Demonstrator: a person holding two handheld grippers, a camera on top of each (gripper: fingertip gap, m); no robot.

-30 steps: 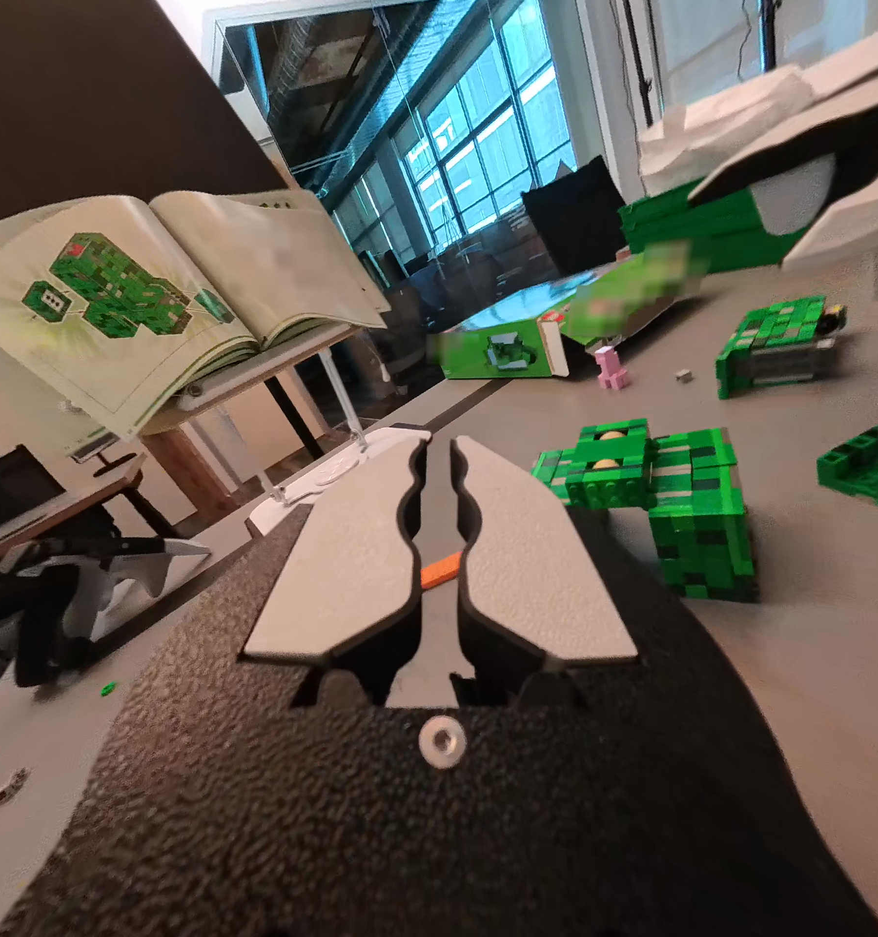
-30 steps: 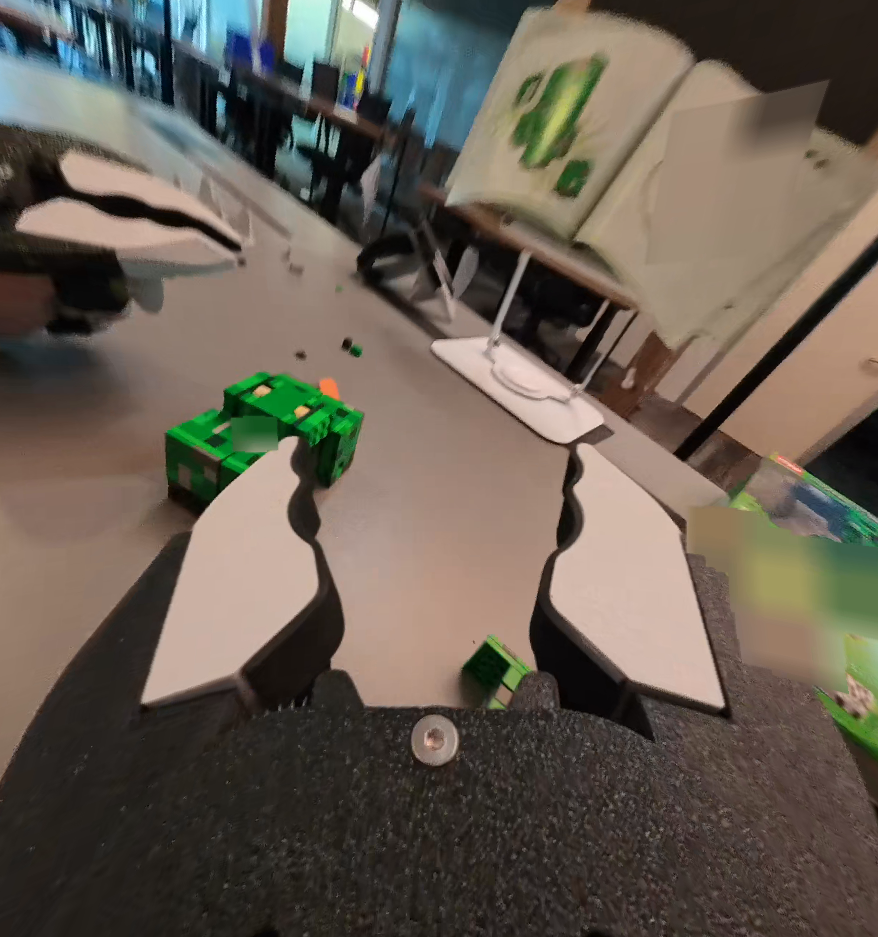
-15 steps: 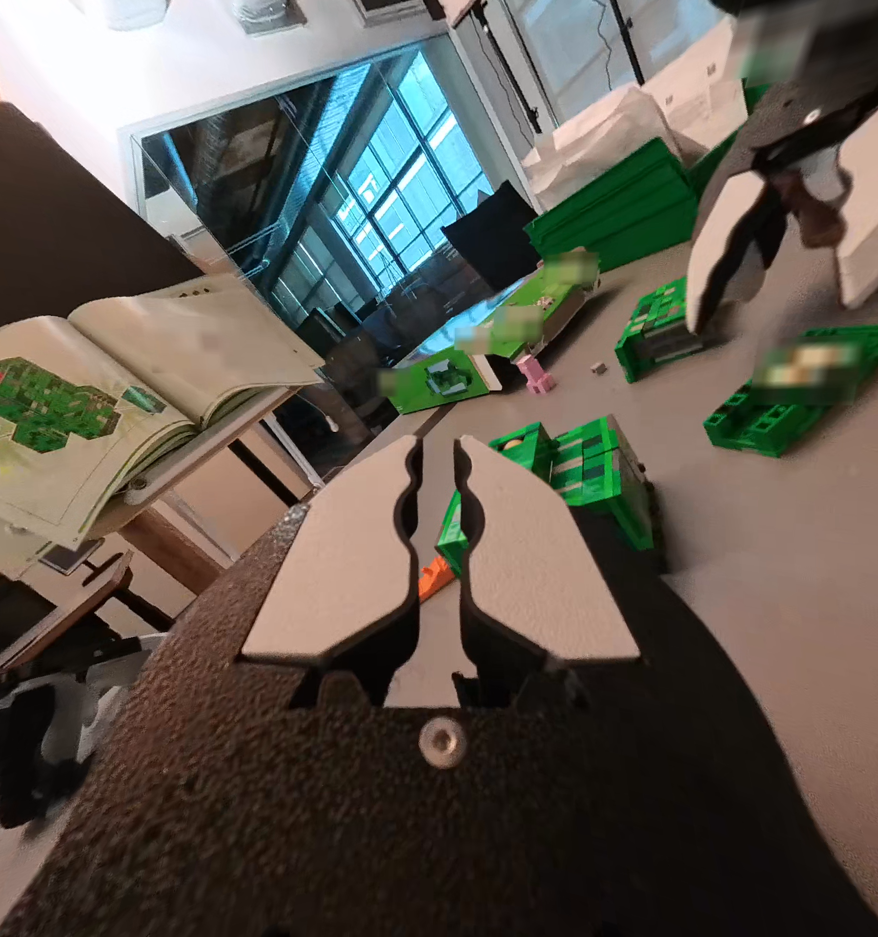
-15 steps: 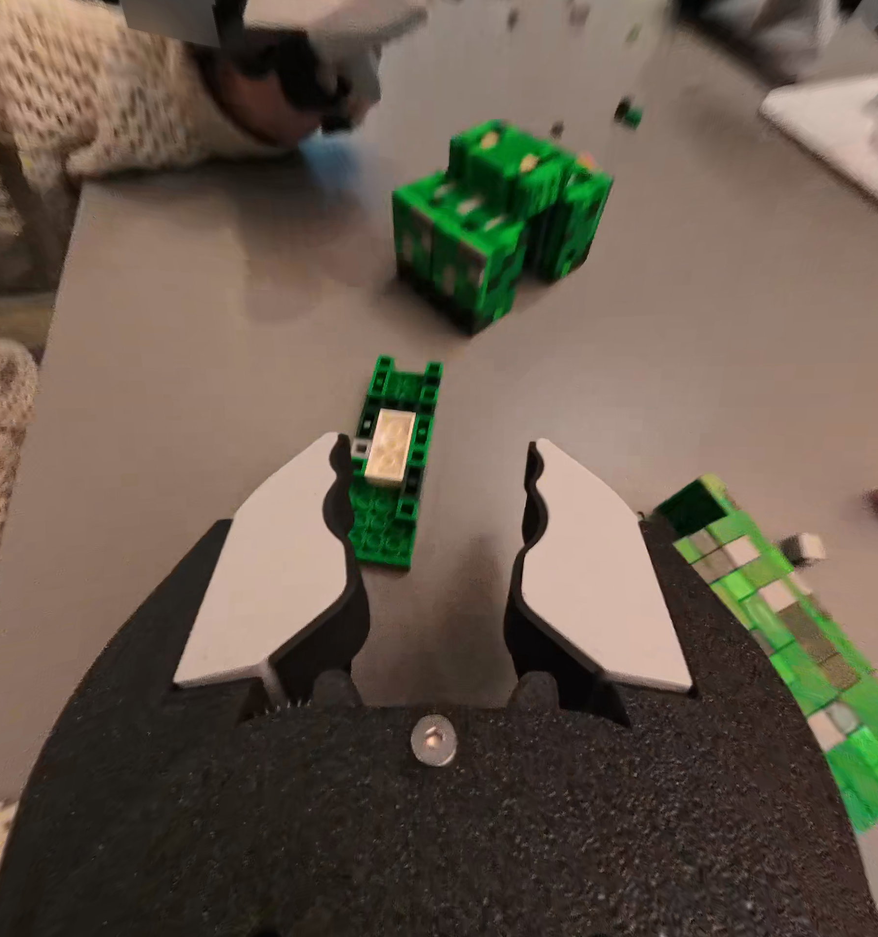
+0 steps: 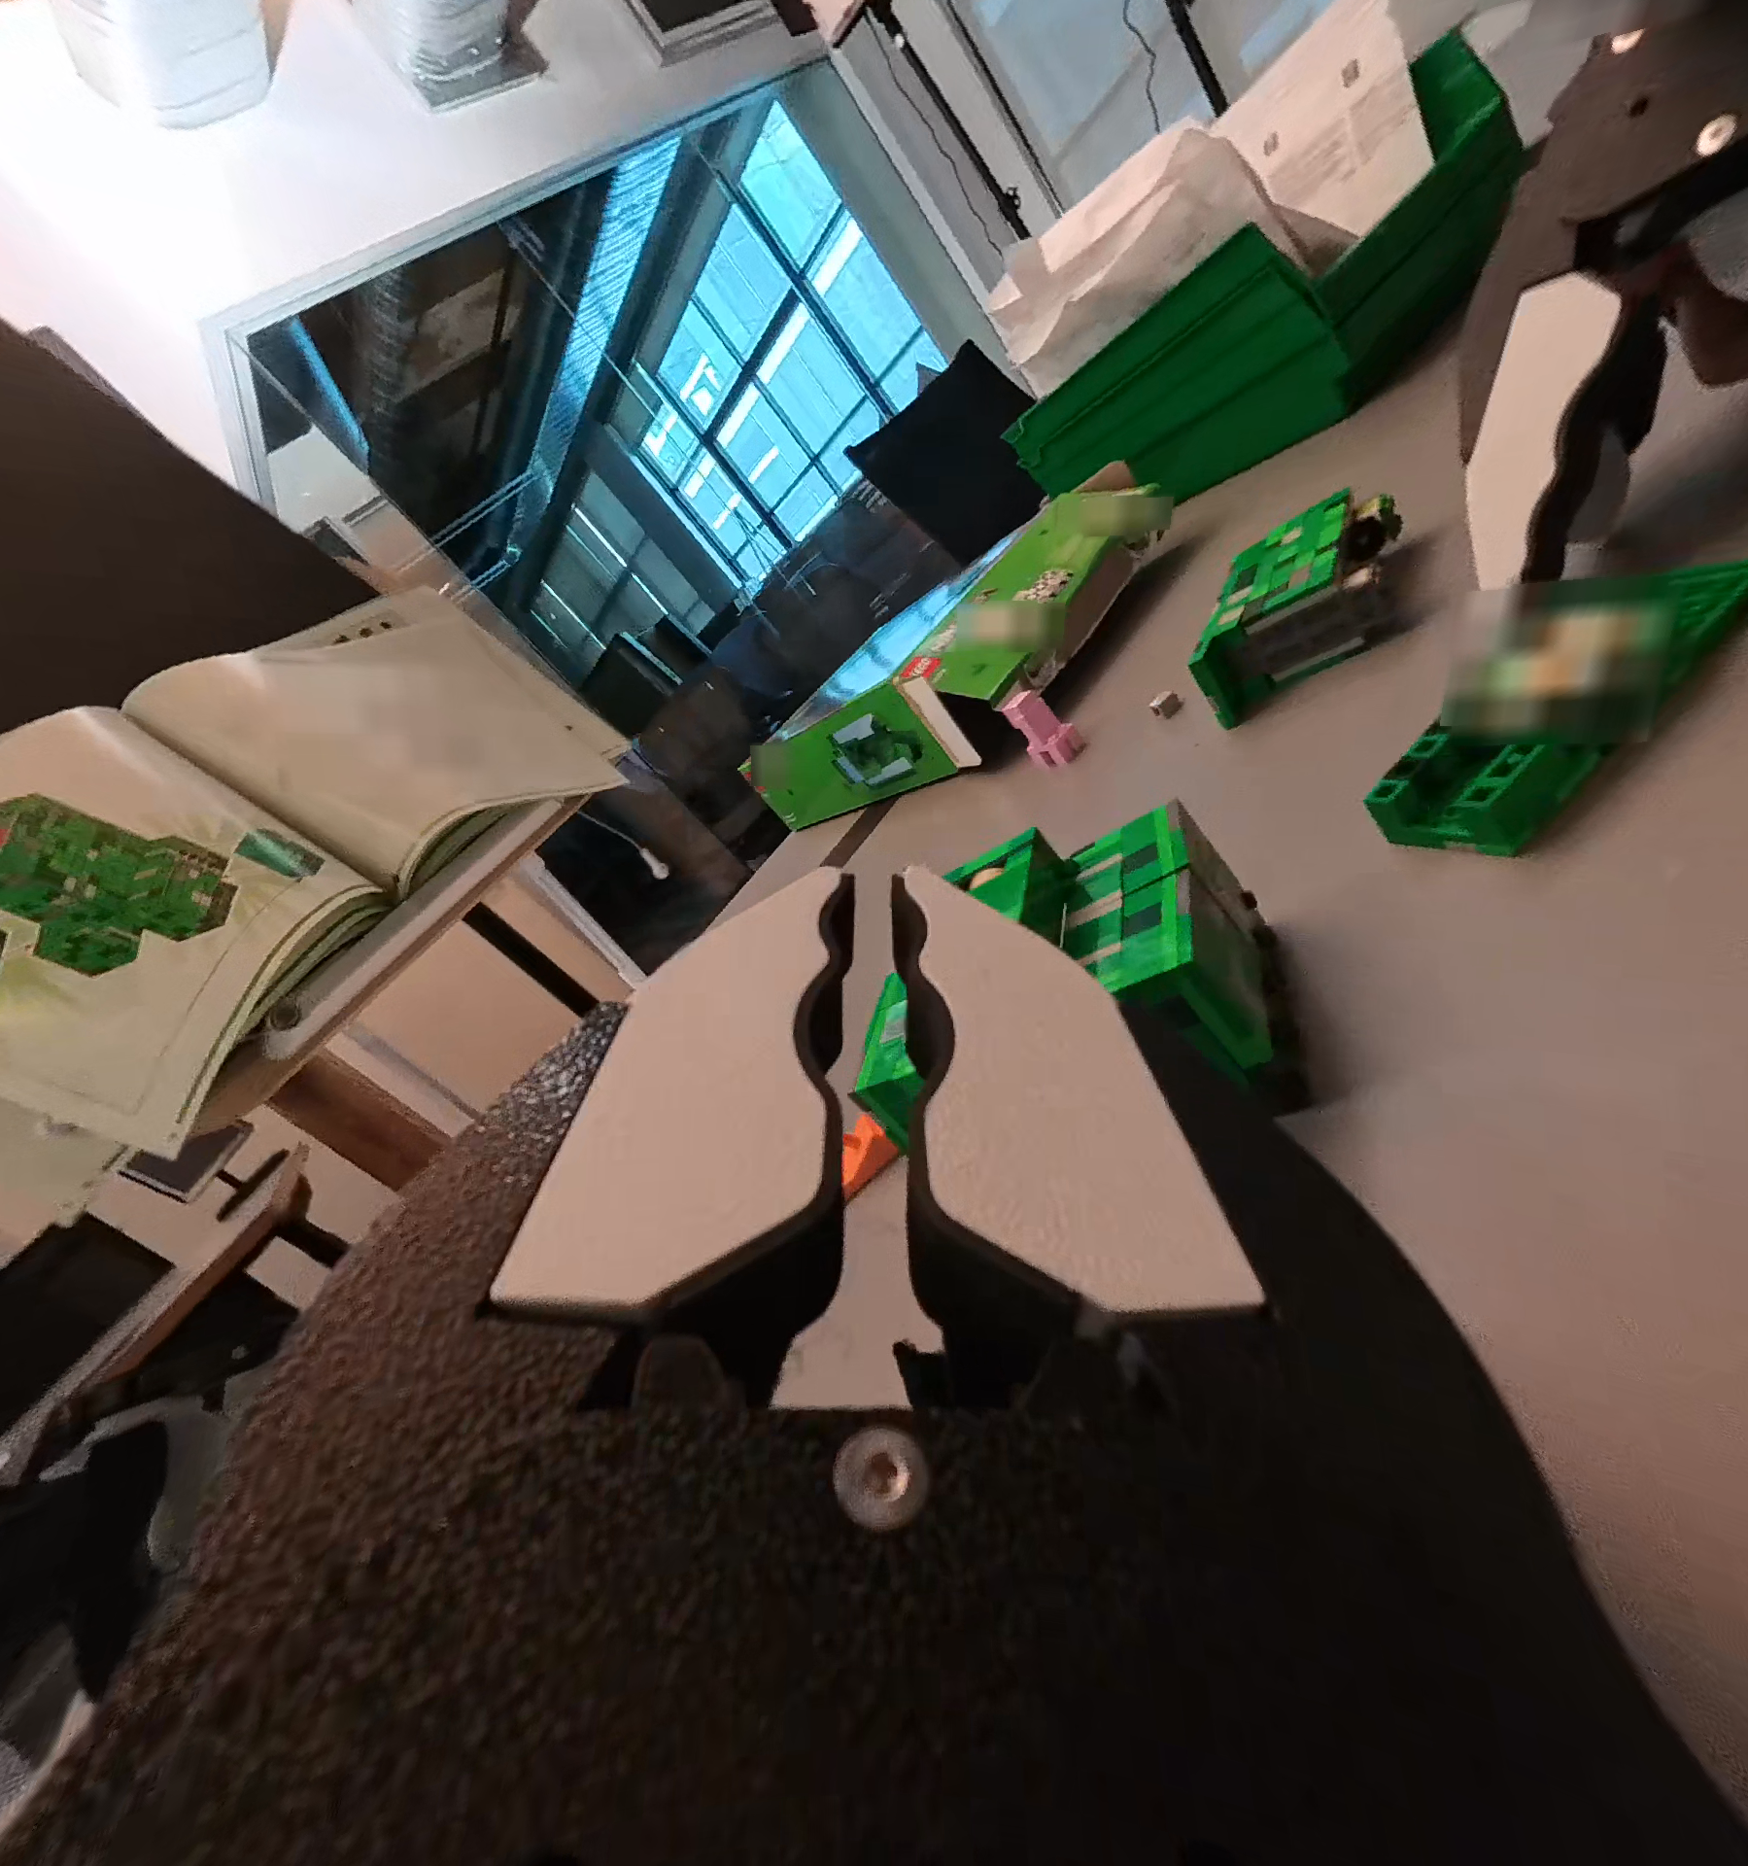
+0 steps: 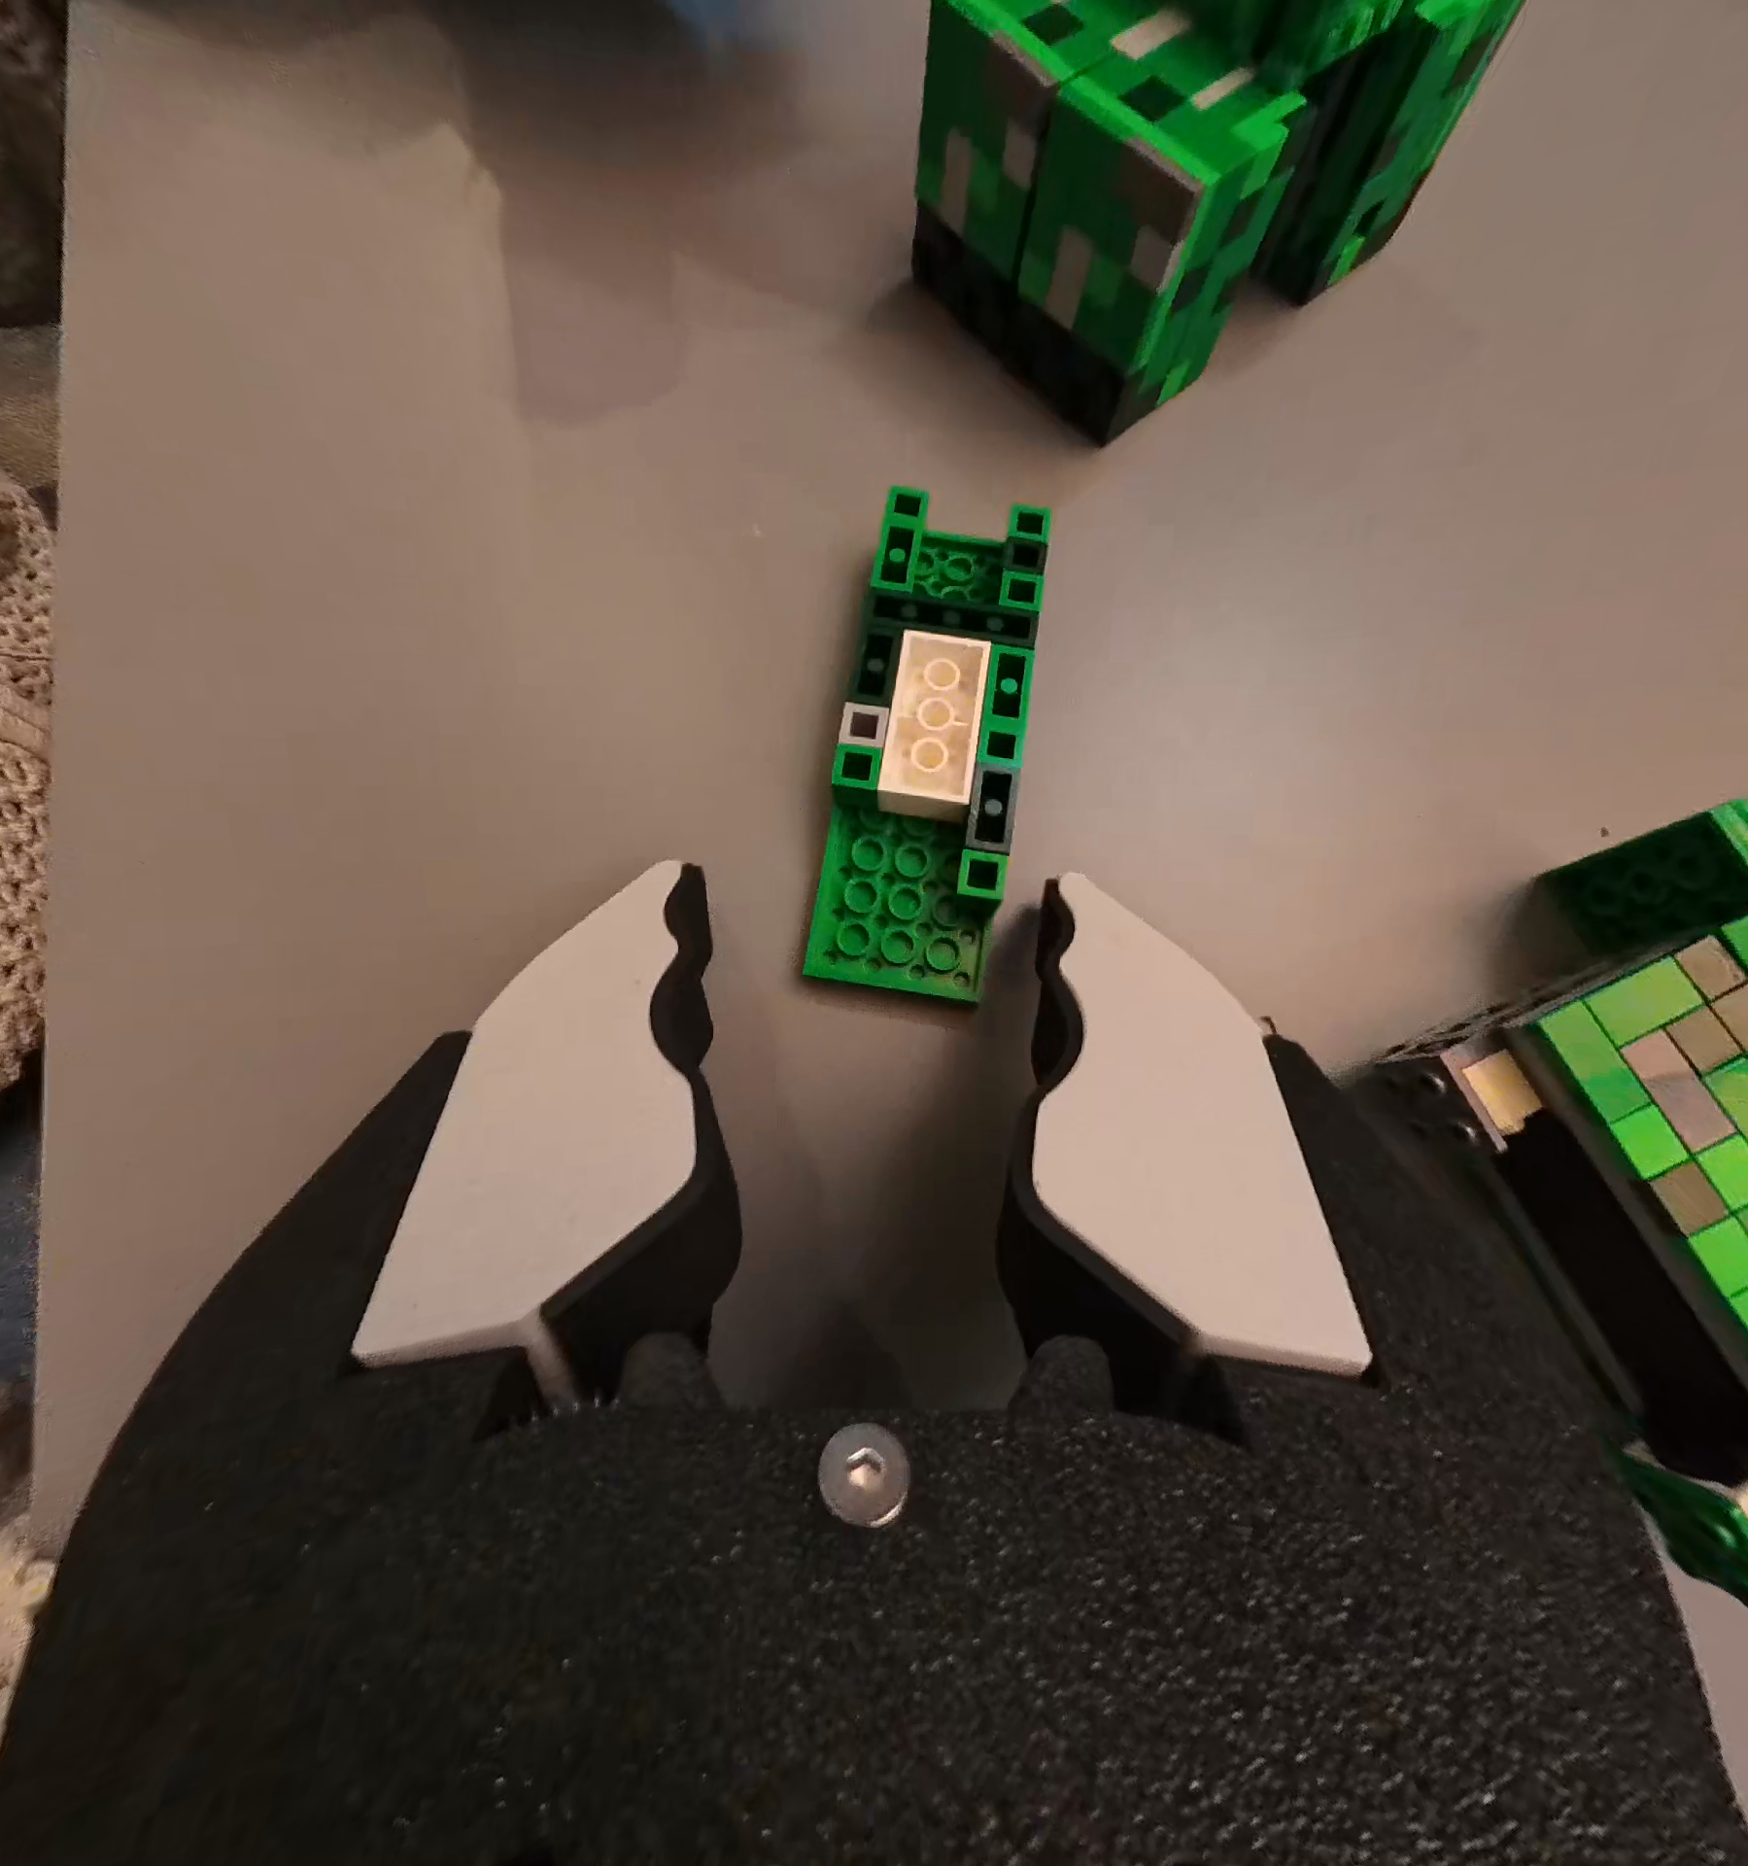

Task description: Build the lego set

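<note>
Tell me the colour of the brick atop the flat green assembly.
Cream brick, clearest in the right wrist view.

Below me on the grey table lies a flat green brick assembly with a cream three-stud block seated in its middle, lengthwise away from me, studs up; beyond it I see a tall blocky build of mottled green, grey and black bricks standing upright, well apart from the flat piece; at my right lies a tilted slab tiled in green and grey squares over a black underside; a small pink brick figure stands farther off.
</note>
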